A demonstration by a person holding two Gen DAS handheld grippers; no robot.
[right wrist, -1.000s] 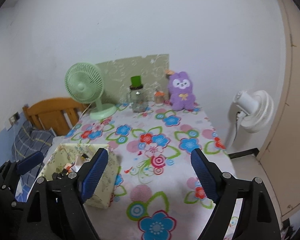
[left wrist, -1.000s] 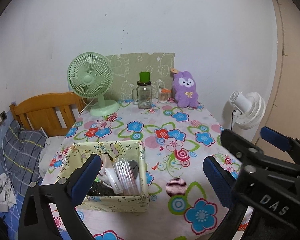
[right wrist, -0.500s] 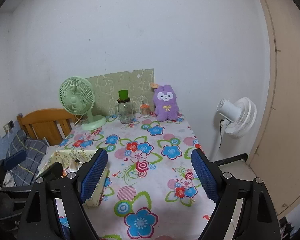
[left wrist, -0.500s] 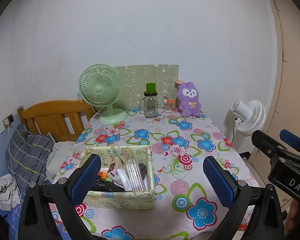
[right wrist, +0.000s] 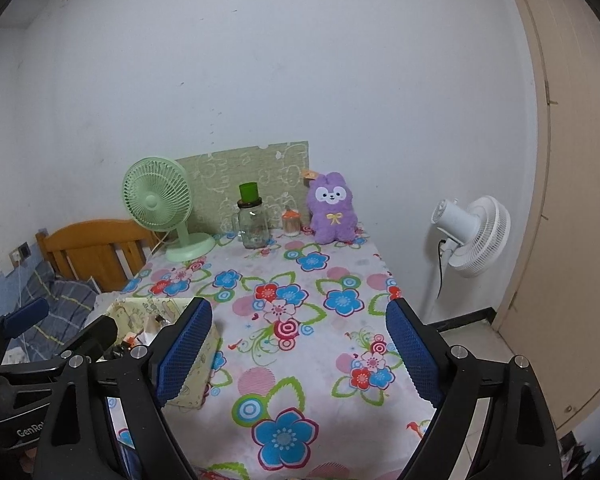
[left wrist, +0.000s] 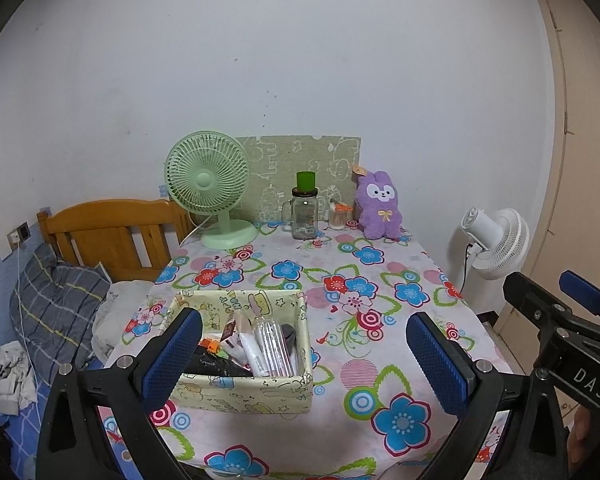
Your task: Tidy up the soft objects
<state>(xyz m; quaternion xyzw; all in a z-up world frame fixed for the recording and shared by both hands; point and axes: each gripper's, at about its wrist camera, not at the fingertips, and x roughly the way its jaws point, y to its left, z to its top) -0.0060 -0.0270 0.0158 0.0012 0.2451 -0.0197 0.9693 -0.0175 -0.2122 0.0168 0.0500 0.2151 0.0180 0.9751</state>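
A purple plush rabbit (left wrist: 378,210) sits upright at the far right of the floral-clothed table (left wrist: 332,280), against the wall; it also shows in the right wrist view (right wrist: 332,214). A pale yellow fabric storage box (left wrist: 244,394) holding bottles and small items stands at the near left of the table, and its corner shows in the right wrist view (right wrist: 198,376). My left gripper (left wrist: 304,356) is open and empty, held above the near table edge over the box. My right gripper (right wrist: 298,348) is open and empty, to the right of the left one.
A green desk fan (left wrist: 210,184), a glass jar with a green cup on top (left wrist: 305,212) and a small orange-lidded jar (left wrist: 338,216) stand along the back edge. A white floor fan (left wrist: 496,240) stands right of the table. A wooden bed headboard (left wrist: 108,232) and bedding are left.
Both grippers have pulled back and up from the table, so the table and plush look smaller and farther. Both stay open and empty.
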